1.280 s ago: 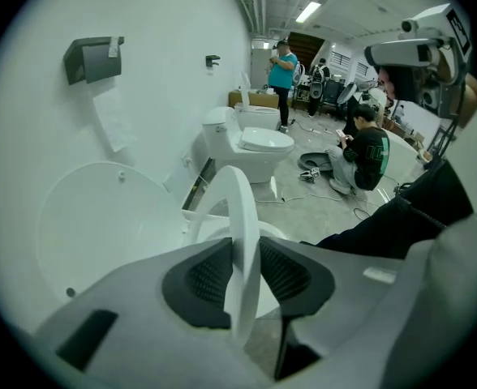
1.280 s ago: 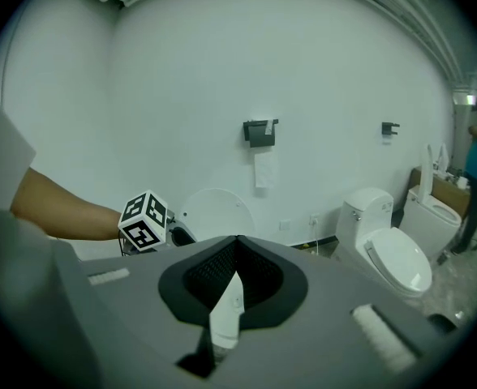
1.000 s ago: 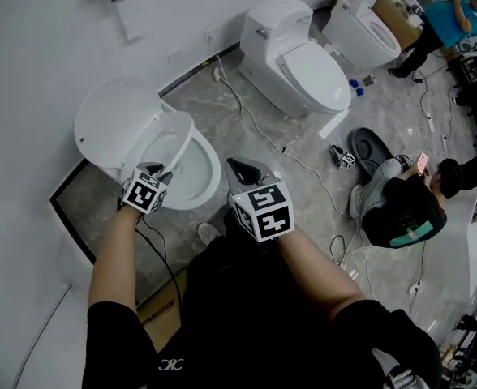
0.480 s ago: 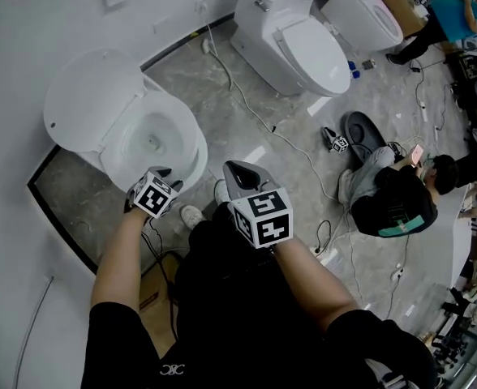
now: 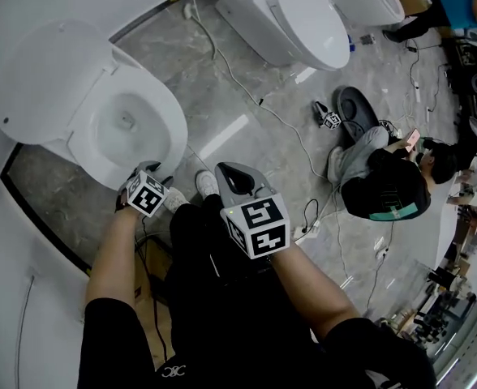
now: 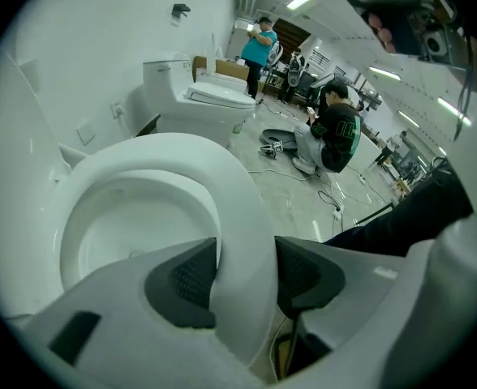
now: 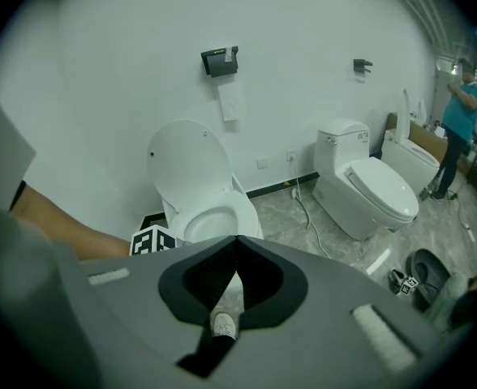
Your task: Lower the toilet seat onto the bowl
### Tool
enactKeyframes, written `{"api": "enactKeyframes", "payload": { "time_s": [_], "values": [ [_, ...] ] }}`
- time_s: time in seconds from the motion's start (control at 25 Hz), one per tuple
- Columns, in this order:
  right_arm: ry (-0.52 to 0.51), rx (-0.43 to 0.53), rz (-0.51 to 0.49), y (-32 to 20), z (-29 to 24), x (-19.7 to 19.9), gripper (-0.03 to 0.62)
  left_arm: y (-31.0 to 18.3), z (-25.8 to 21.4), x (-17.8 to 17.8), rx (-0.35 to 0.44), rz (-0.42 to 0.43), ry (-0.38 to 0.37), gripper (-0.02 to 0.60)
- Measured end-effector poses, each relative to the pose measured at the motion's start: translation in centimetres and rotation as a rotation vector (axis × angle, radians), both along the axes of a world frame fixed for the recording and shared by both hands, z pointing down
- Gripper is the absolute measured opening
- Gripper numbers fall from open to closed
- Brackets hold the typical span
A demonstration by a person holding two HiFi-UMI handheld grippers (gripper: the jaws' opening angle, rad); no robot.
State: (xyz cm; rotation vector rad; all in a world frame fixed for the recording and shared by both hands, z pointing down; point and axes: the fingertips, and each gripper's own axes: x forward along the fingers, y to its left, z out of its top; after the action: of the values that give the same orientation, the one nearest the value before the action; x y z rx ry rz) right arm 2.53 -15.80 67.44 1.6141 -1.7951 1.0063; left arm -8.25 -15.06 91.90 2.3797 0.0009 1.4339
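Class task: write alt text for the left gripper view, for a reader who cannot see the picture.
The left claw straddles the rim of a white toilet seat, its jaws opening around it, with the seat lying down on the bowl. Behind stand a second toilet with its lid shut and a person in black sitting on the floor.

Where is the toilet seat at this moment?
In the head view the toilet seat lies on the bowl at upper left, its front rim between the left gripper's opening jaws, the raised lid behind it.
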Motion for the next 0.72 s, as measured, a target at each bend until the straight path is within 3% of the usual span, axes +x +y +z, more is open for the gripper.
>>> {"api": "enactKeyframes", "payload": {
  "time_s": [0.2, 0.72],
  "values": [
    [-0.024, -0.059, -0.016, 1.0, 3.9, -0.5, 0.009, 1.2, 4.4, 0.4, 0.034, 0.049, -0.047, 0.216],
    [-0.052, -0.164, -0.033, 2.0, 10.1, -1.0, 0.009, 1.5, 12.5, 0.6, 0.136, 0.043, -0.108, 0.218]
  ]
}}
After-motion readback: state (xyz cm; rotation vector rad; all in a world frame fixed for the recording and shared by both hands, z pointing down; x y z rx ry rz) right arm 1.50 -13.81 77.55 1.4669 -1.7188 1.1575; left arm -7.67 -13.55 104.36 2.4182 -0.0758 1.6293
